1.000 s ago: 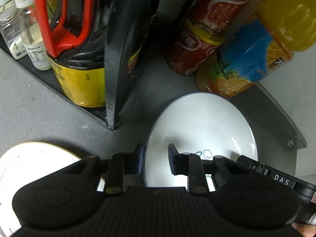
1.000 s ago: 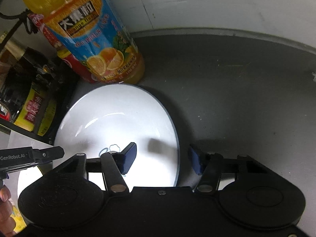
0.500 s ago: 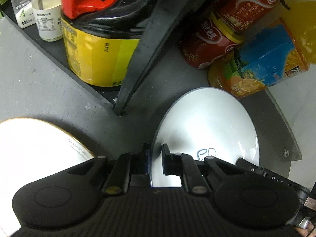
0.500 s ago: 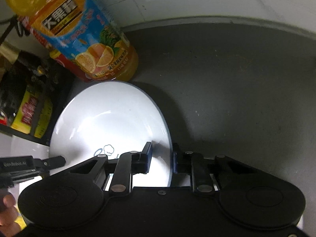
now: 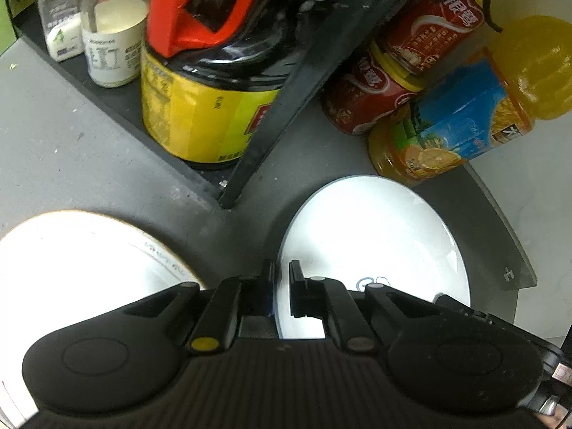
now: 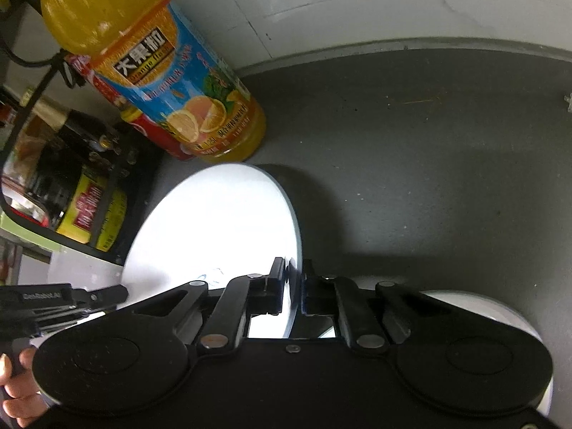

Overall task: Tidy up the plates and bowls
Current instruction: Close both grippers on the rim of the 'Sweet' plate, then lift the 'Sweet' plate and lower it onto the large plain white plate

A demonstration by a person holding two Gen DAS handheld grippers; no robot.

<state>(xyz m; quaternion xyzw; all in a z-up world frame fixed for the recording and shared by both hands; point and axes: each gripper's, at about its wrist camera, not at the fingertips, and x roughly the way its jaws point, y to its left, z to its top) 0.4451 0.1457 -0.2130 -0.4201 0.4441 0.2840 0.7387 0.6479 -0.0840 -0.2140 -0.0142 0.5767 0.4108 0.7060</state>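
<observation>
Your left gripper [image 5: 282, 282] has its jaws pinched on the near-left rim of the white plate [image 5: 375, 236]; your right gripper [image 6: 295, 286] clamps the plate's opposite rim, and there the plate [image 6: 221, 228] looks tilted and edge-on at the jaws. The plate's near edge is hidden behind both gripper bodies, and its small blue mark is mostly covered. Beyond the plate stands the orange juice bottle [image 6: 171, 82], very close to its far rim, with red cans [image 5: 361, 100] beside it. Left of the plate, a black rack post [image 5: 271, 114] and a dark jug [image 5: 200, 82] crowd in. A second gold-rimmed plate [image 5: 89, 250] lies left of the plate, cut off by the frame. Another white dish [image 6: 500, 318] peeks from behind your right gripper, mostly hidden.
</observation>
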